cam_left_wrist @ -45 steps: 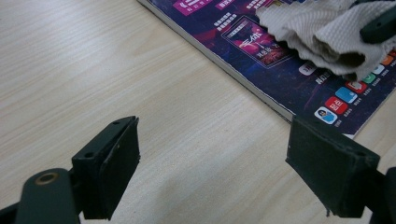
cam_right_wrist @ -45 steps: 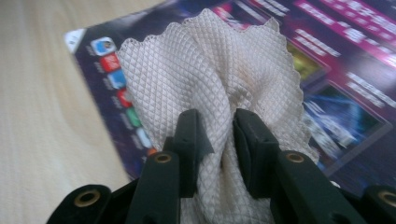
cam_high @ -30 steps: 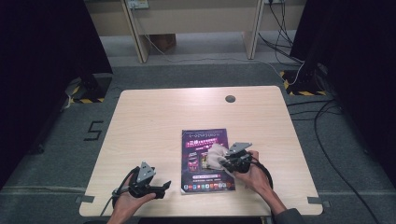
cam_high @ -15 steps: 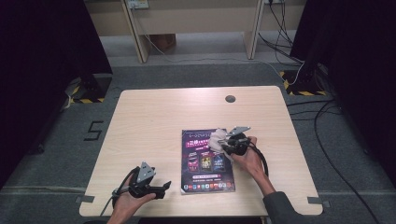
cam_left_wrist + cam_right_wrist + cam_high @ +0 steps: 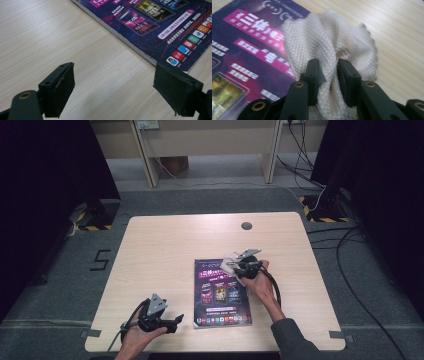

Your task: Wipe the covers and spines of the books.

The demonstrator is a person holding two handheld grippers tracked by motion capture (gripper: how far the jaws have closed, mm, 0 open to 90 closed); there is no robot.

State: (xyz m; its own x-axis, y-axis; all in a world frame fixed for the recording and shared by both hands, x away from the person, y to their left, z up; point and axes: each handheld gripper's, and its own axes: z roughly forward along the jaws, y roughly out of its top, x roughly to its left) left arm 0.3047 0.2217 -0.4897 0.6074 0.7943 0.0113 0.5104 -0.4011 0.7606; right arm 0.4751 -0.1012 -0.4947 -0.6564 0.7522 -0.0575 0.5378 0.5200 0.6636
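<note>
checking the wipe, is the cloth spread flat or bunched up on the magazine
Bunched up: the cloth is gathered into folds between the right gripper jaws, over the magazine cover.

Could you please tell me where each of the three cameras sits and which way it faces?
High view: fixed above the person's side, looking forward and down on the table; both forearms, left gripper and right gripper show.
Left gripper view: rides the left gripper, looking between its open jaws at the tabletop and the magazine corner.
Right gripper view: rides the right gripper, jaws pinching a white waffle cloth over the magazine's top edge.
All three views share the purple magazine.
</note>
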